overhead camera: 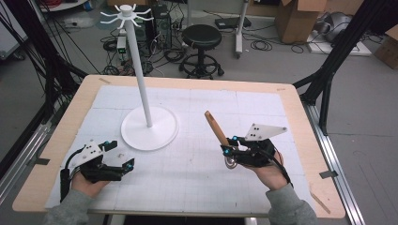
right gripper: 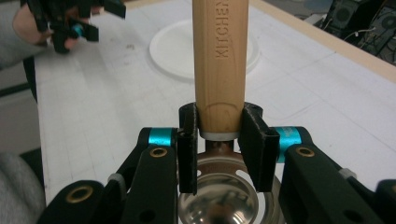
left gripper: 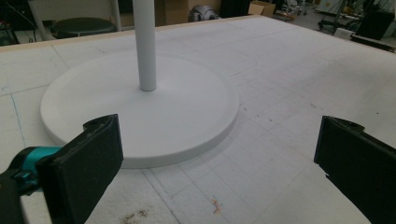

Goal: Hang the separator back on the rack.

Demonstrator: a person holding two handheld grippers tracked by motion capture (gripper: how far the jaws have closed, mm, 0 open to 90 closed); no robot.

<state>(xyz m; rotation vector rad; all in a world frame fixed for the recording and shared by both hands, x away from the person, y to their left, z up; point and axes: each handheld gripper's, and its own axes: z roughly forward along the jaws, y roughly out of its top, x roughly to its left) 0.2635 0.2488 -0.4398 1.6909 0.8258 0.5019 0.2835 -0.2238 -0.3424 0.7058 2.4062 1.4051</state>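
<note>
Wooden-handled utensil (right gripper: 219, 65) sits clamped in the right claw (right gripper: 219, 135); the left claw (left gripper: 215, 158) gapes empty.

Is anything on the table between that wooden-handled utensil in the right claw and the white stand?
Nothing visible. The right claw is shut on the wooden-handled utensil, and only bare white mat lies between it and the white stand. The left claw sits open on the stand's other side, out of the way.
</note>
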